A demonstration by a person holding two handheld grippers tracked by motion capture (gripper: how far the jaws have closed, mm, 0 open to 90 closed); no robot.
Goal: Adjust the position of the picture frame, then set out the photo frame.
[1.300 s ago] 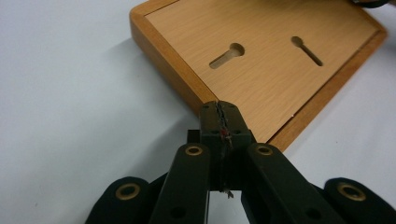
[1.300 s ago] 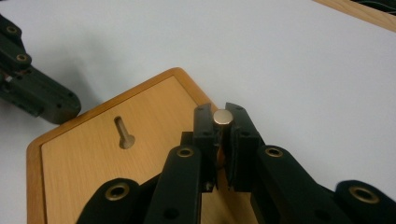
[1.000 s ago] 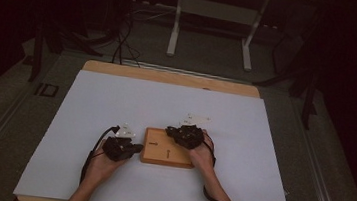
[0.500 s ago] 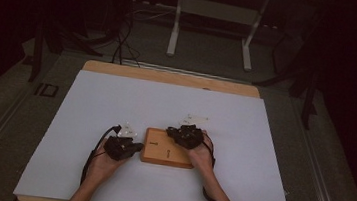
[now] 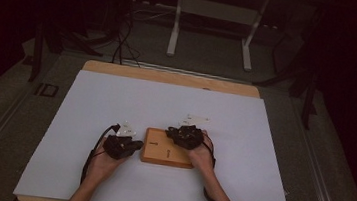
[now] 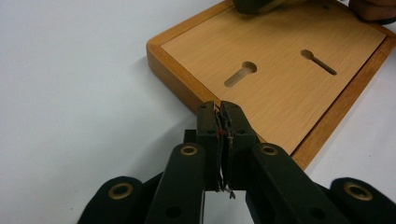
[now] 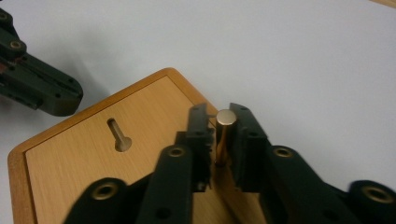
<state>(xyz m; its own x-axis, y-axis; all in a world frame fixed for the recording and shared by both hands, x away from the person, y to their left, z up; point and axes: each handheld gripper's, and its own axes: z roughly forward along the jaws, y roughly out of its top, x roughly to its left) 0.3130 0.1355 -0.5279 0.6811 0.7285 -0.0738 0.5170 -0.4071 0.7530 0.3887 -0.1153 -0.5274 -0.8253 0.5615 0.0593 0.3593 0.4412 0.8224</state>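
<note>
Nothing had moved: the right hand-held gripper (image 7: pixel 218 135) still gripped the small brass metal pin (image 7: pixel 223 135) over the flat wooden board (image 7: pixel 93 172); the left hand-held gripper (image 6: pixel 222 135) stayed clenched, empty.

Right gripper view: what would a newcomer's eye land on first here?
The brass pin, upright between the right tool's jaws, just over the wooden board's edge. Next comes the board's keyhole slot, further in. The left tool sits shut and empty at the board's near edge.
</note>
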